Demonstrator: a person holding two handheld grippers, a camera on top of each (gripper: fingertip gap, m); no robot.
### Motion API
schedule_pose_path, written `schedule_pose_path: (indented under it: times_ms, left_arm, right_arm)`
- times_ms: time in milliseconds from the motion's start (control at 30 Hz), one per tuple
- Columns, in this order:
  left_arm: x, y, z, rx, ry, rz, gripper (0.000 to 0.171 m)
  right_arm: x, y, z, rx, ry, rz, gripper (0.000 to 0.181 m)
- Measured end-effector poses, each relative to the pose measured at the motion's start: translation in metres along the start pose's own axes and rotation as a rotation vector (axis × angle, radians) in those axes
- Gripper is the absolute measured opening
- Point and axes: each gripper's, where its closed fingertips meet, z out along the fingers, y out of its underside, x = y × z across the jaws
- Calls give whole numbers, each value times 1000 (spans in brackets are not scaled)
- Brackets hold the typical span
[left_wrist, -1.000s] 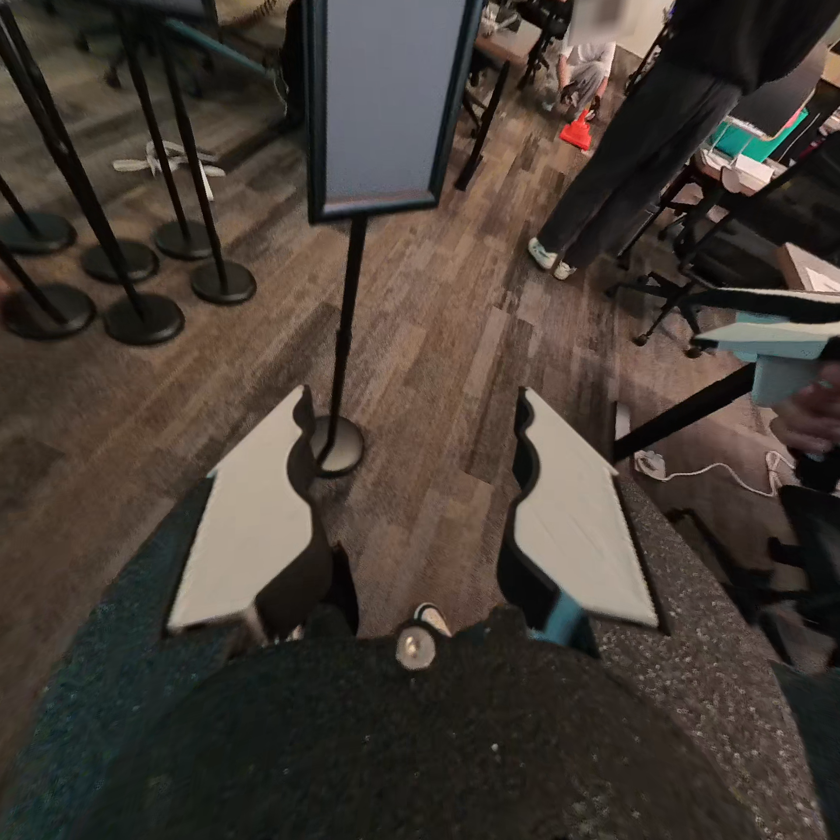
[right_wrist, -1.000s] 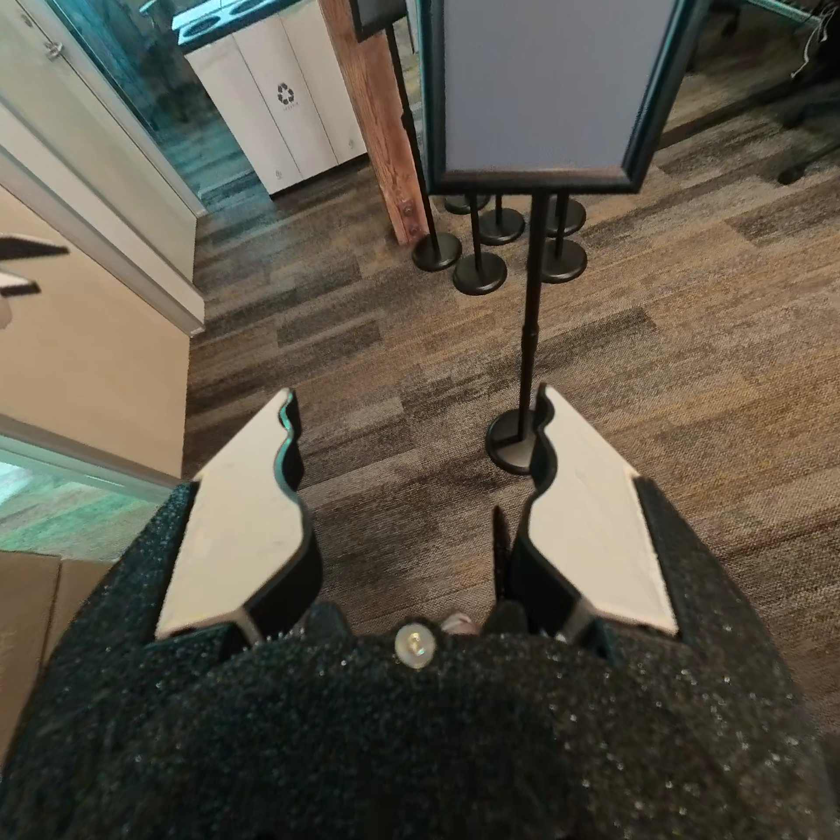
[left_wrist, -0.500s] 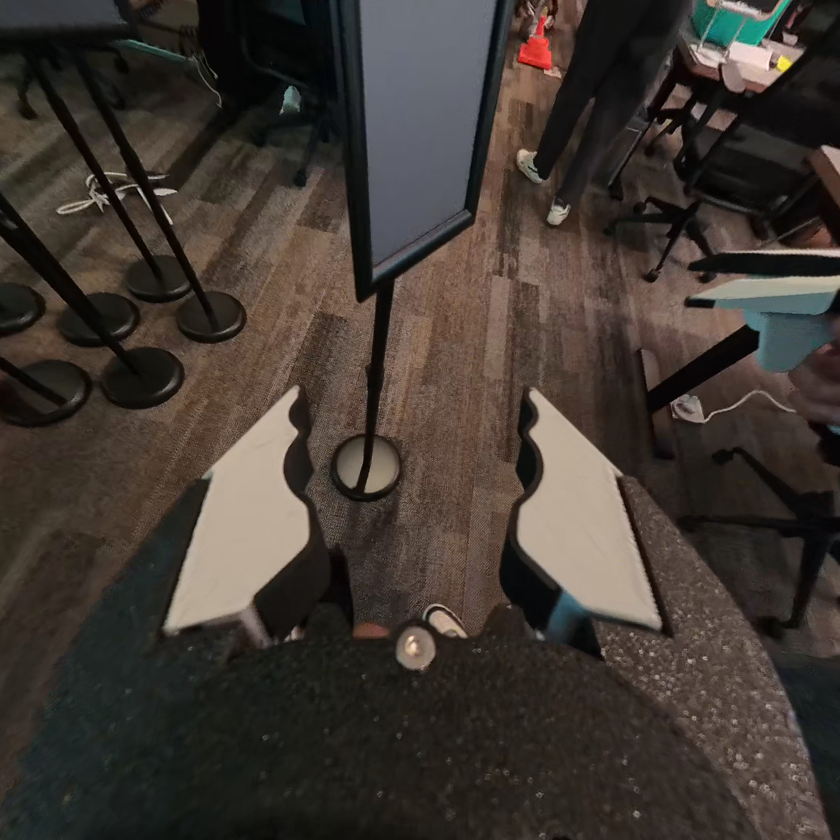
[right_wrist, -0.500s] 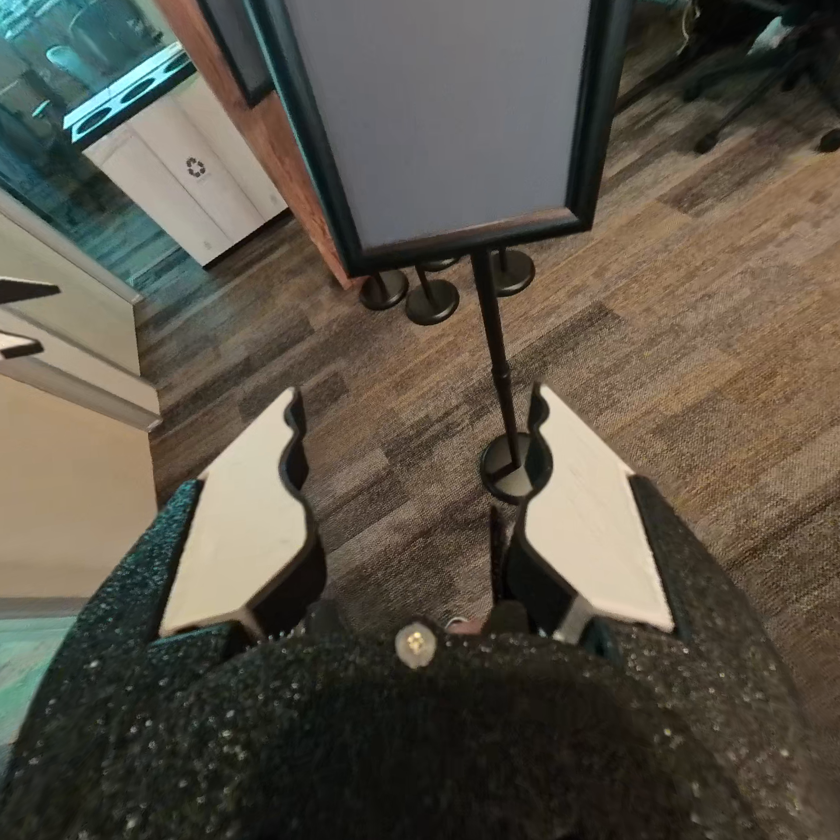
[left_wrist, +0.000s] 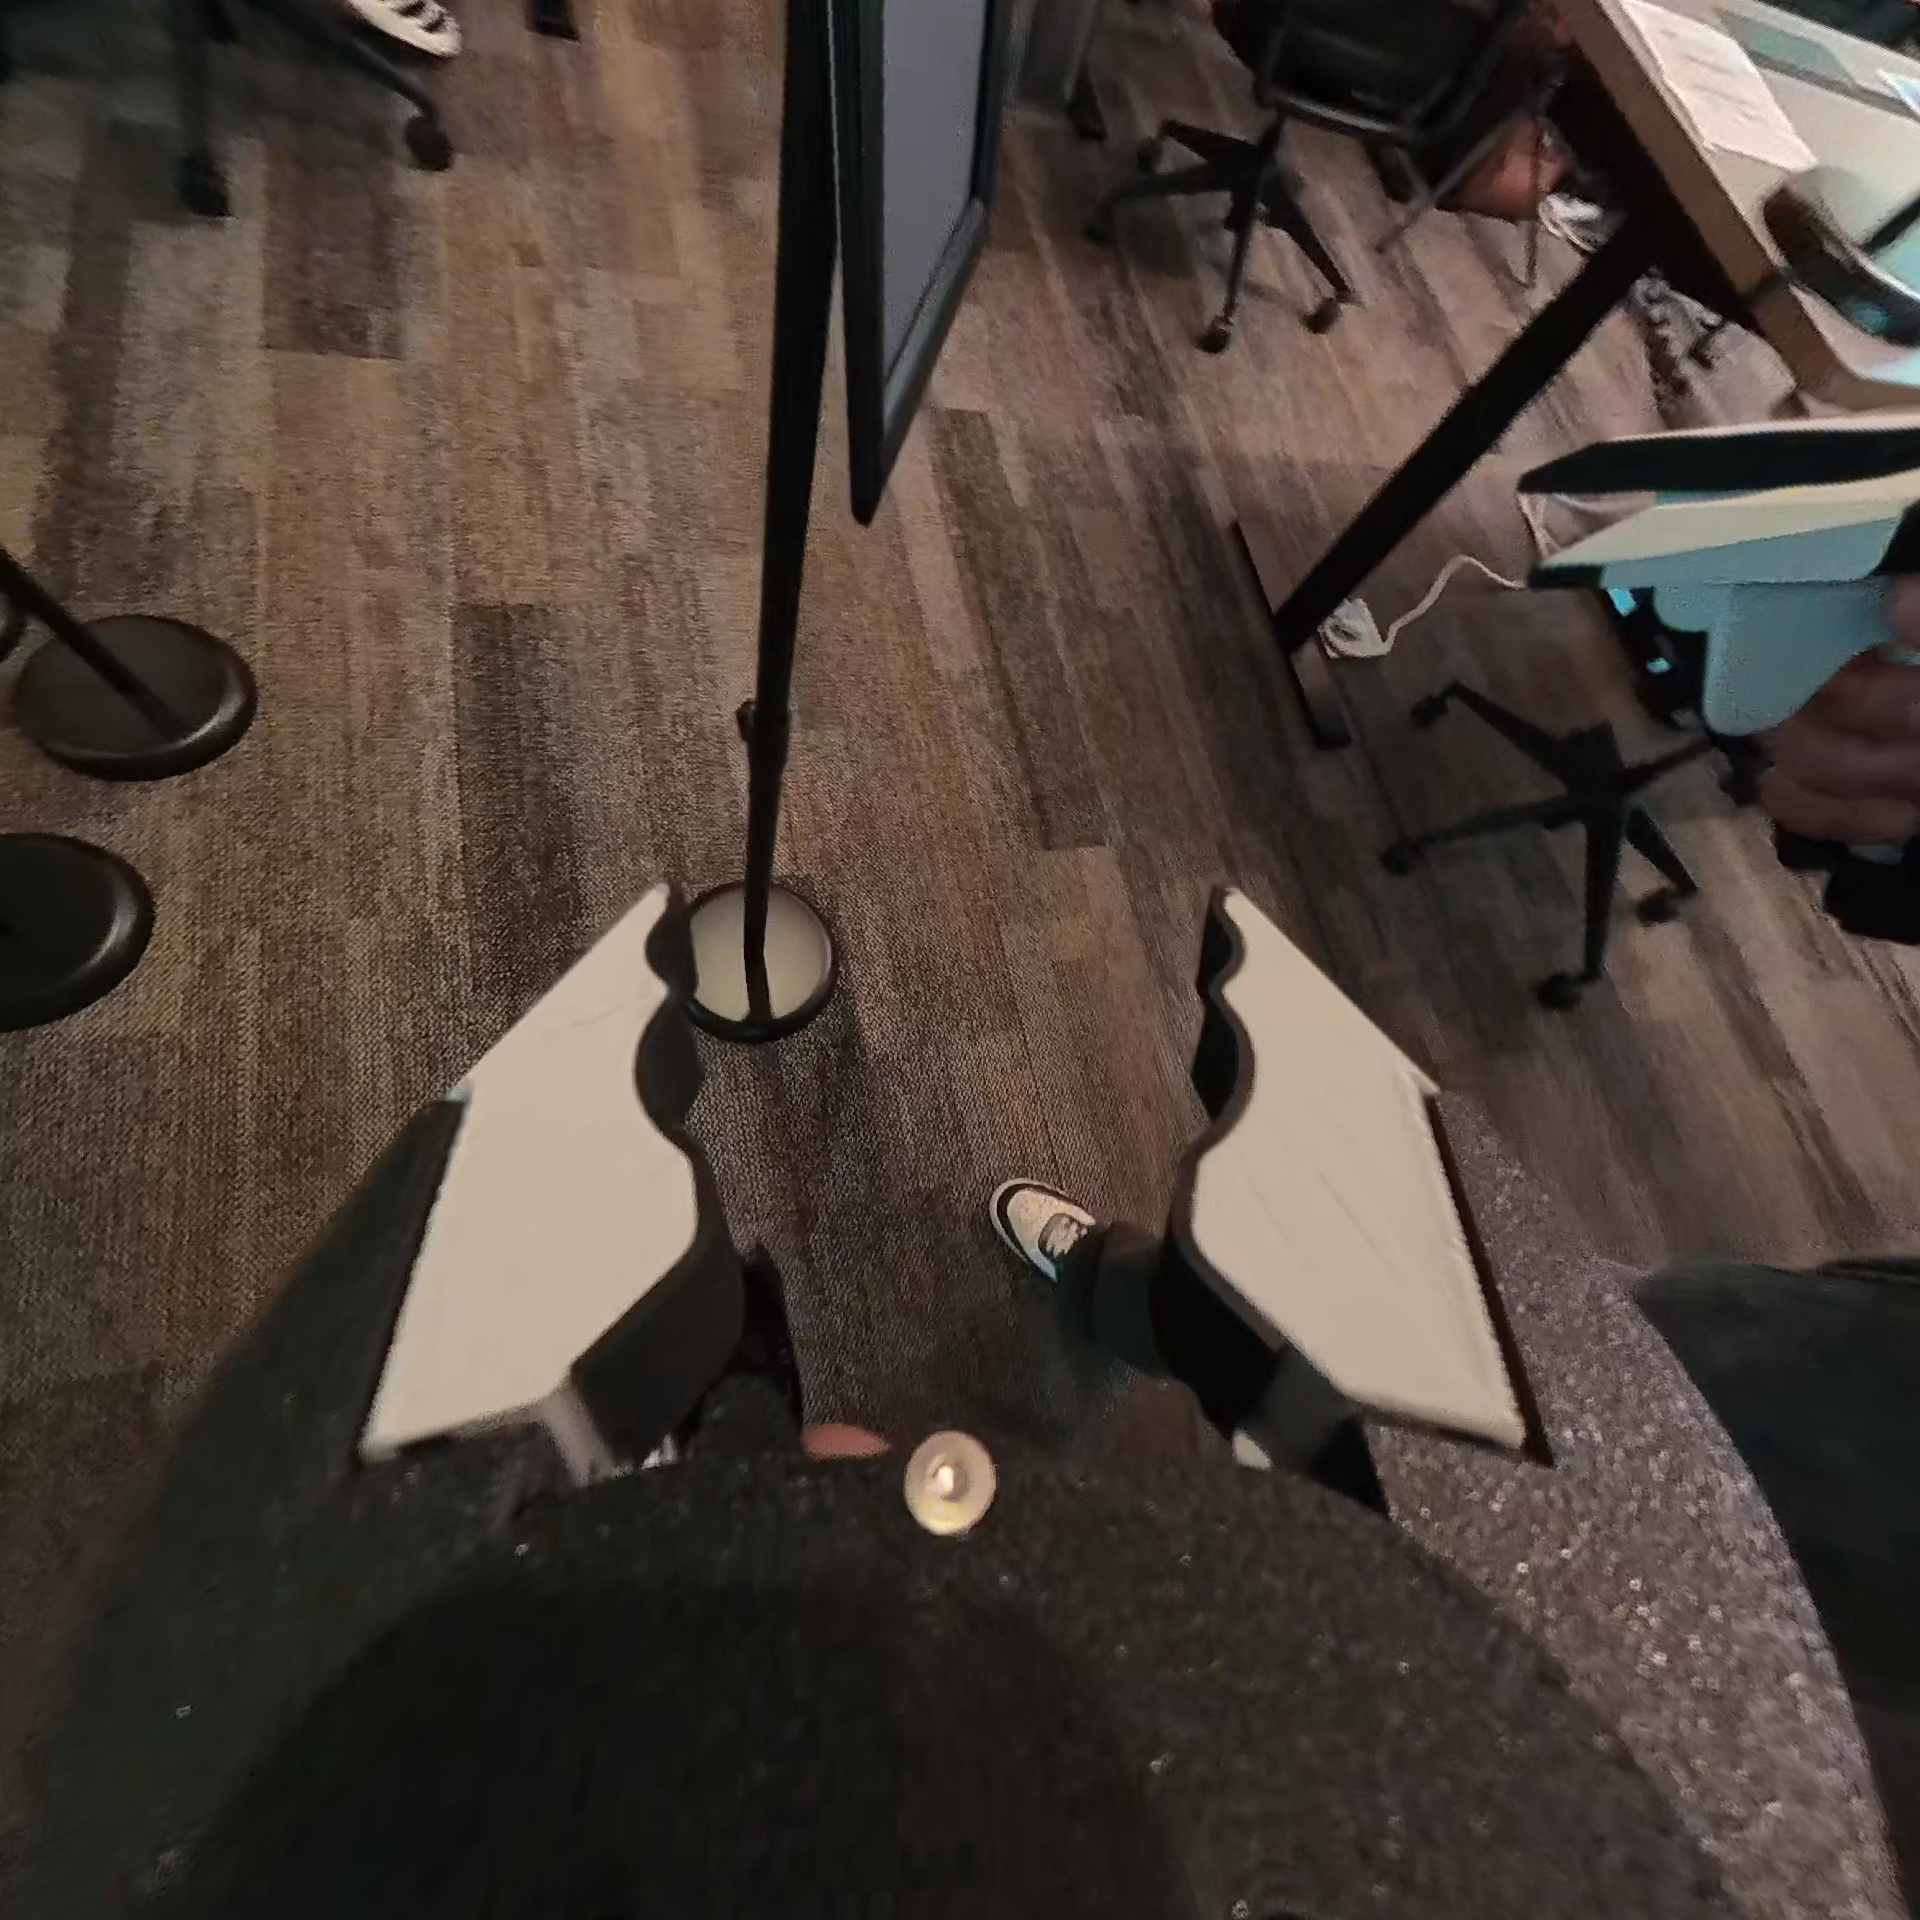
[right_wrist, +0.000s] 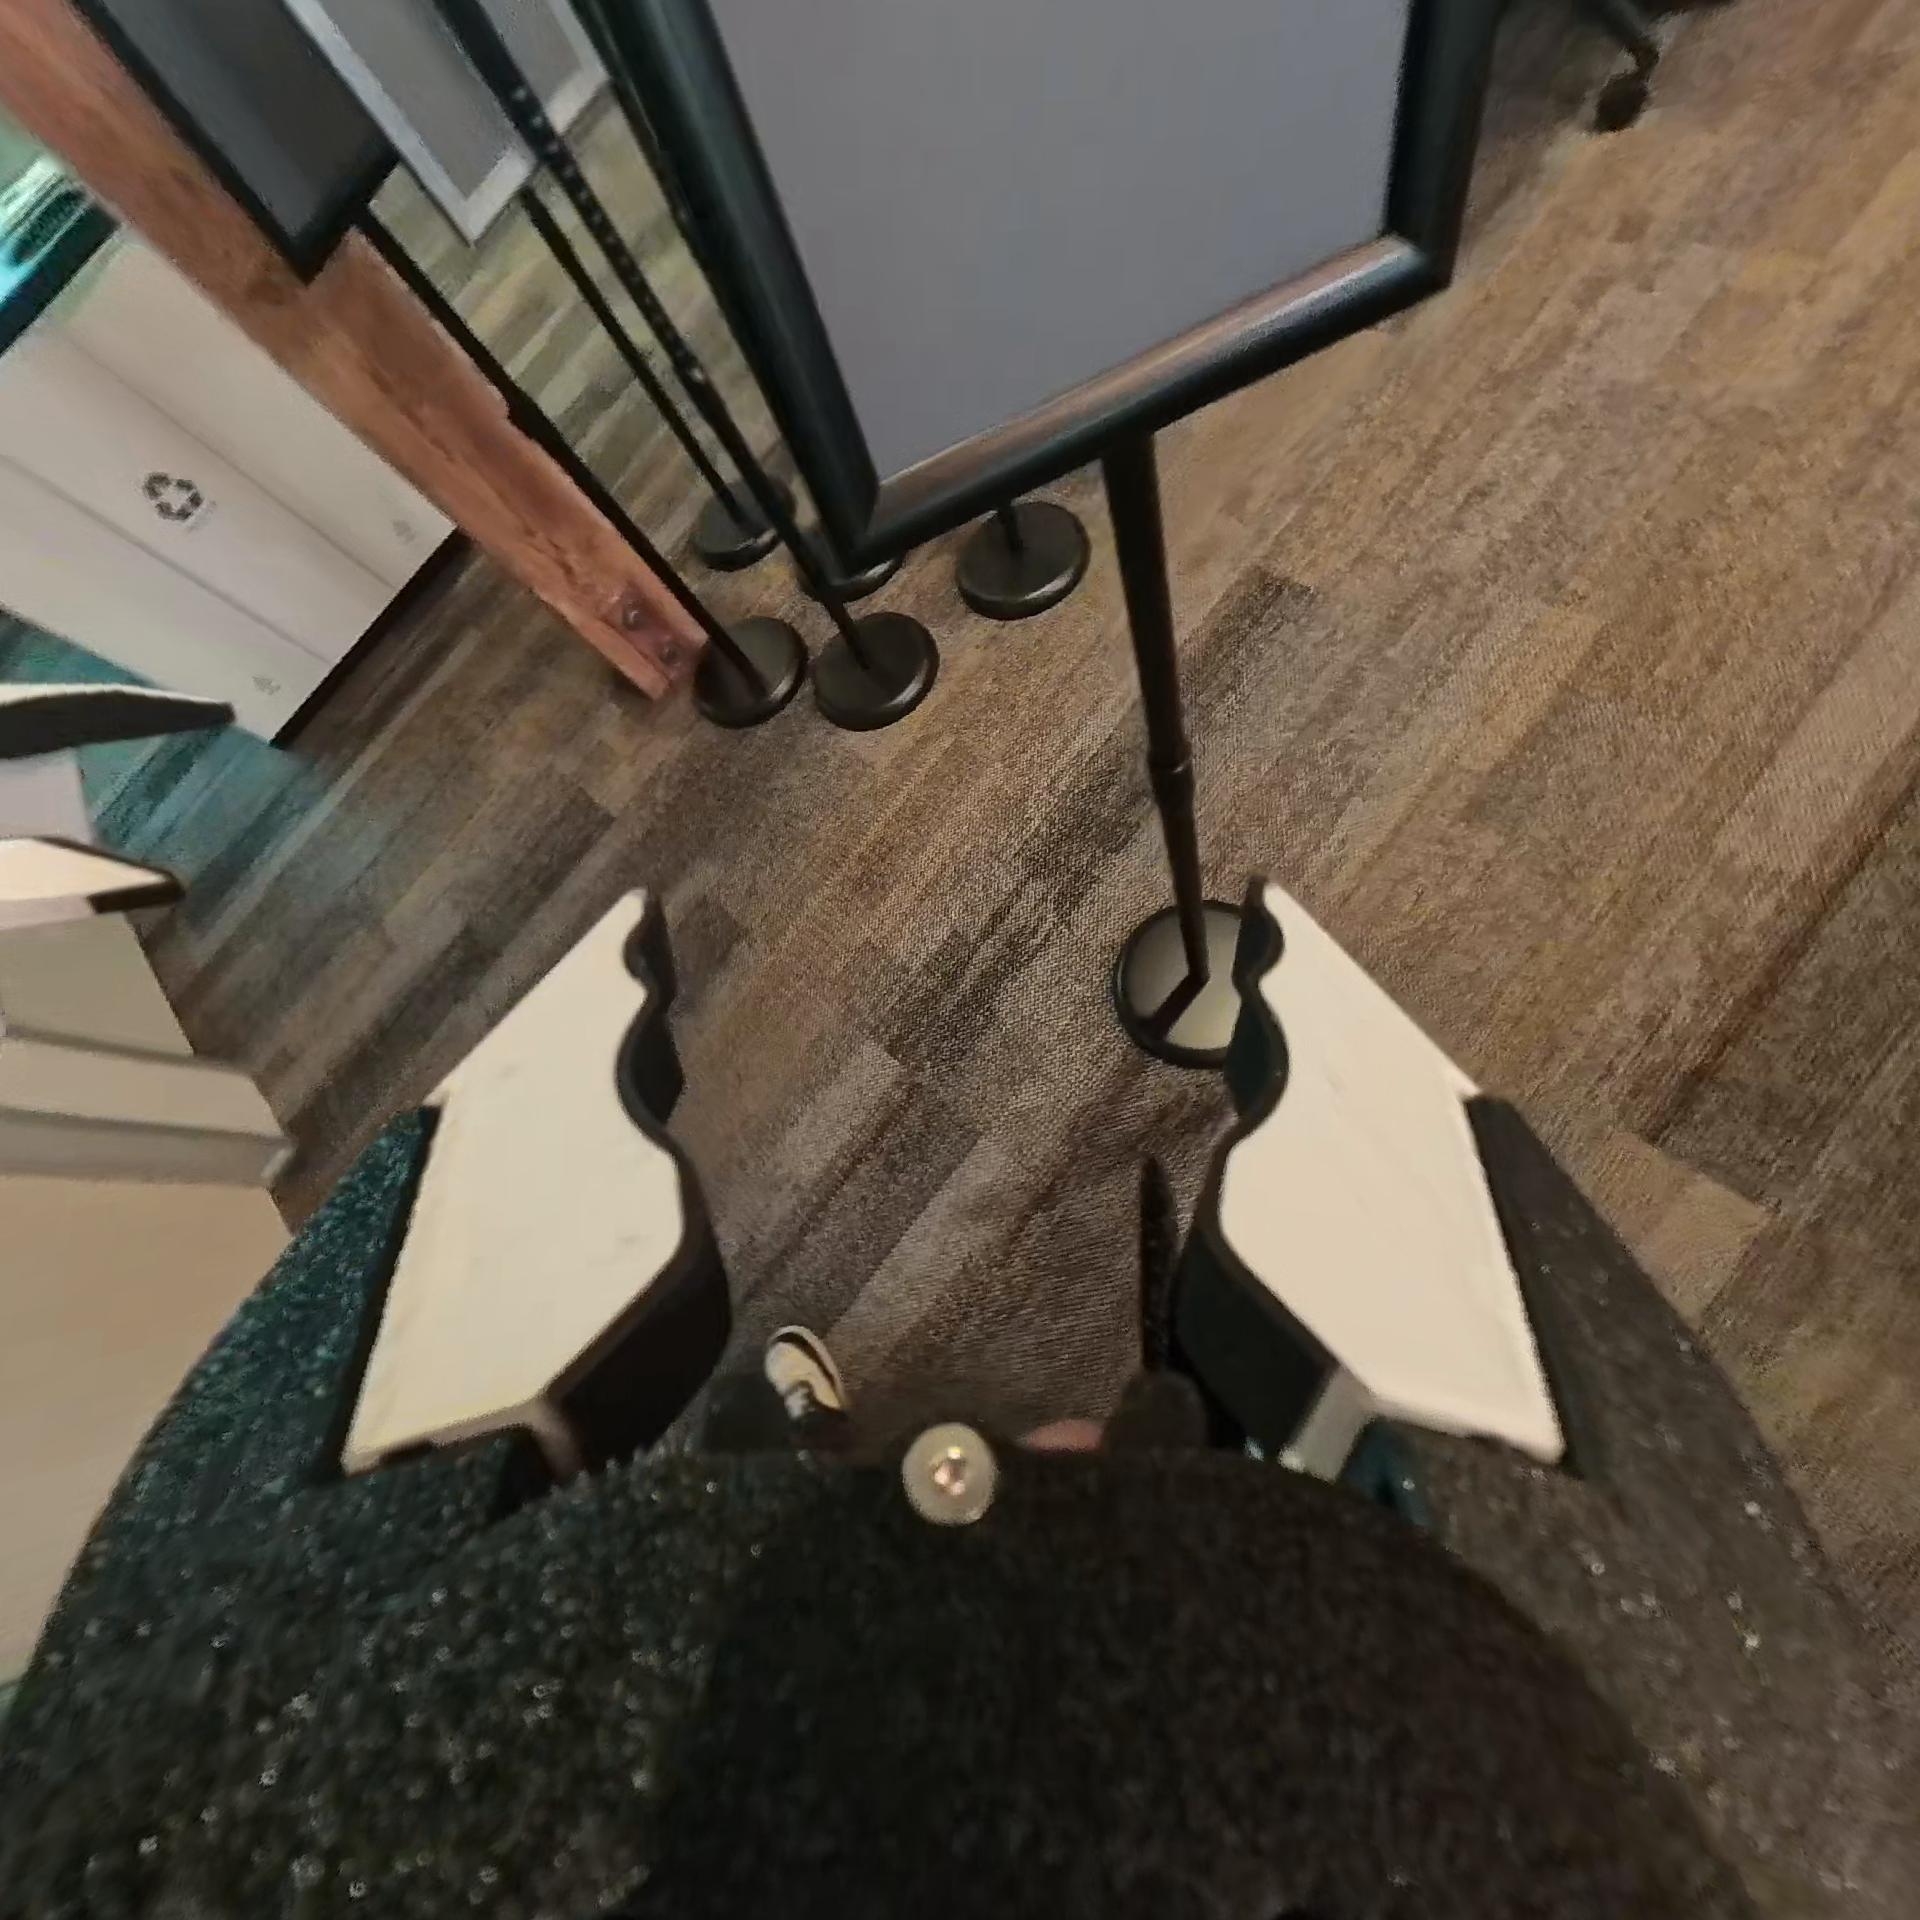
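A black floor sign stand rises from the carpet: a thin pole (left_wrist: 774, 582) on a round base (left_wrist: 758, 961) carries a black-framed panel (left_wrist: 920, 197). In the right wrist view the same pole (right_wrist: 1153, 665), base (right_wrist: 1179, 982) and panel (right_wrist: 1070, 208) show. My left gripper (left_wrist: 940, 914) is open and empty, above the floor, its left finger beside the base. My right gripper (right_wrist: 951, 909) is open and empty, its right finger overlapping the base. The right gripper also shows at the right edge of the left wrist view (left_wrist: 1725, 520), held by a hand.
Several black stanchion posts with round bases (right_wrist: 873, 665) stand by a wooden pillar (right_wrist: 343, 343); two bases (left_wrist: 130, 696) lie left. A table leg (left_wrist: 1455, 416), office chairs (left_wrist: 1590, 800), a white cable (left_wrist: 1382, 623) and white bins (right_wrist: 187, 499) surround. A shoe (left_wrist: 1039, 1221) is below.
Both grippers have moved closer to the sign stand and higher along it; the panel now fills the top of both views. The left view has swung so the pole sits left of centre.
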Motion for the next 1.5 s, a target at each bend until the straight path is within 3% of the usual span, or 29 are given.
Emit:
schedule_pose_path:
  times_ms: [233, 467, 800, 1133, 1500]
  left_arm:
    - [-50, -14, -48, 25, 153, 55, 97]
    - [-95, -21, -52, 9, 260, 179, 97]
    - [-160, -45, -17, -109, 424, 259, 95]
    - [-204, -75, 7, -218, 565, 353, 94]
    - [-275, -122, 33, -273, 764, 518, 94]
  right_arm:
    - [-95, 54, 3, -14, 75, 120, 108]
    - [-136, 73, 34, -47, 139, 163, 108]
    - [-148, 42, 116, 48, 243, 364, 107]
    - [-167, -9, 138, 133, 360, 416, 106]
    - [-204, -39, 182, 242, 595, 568, 106]
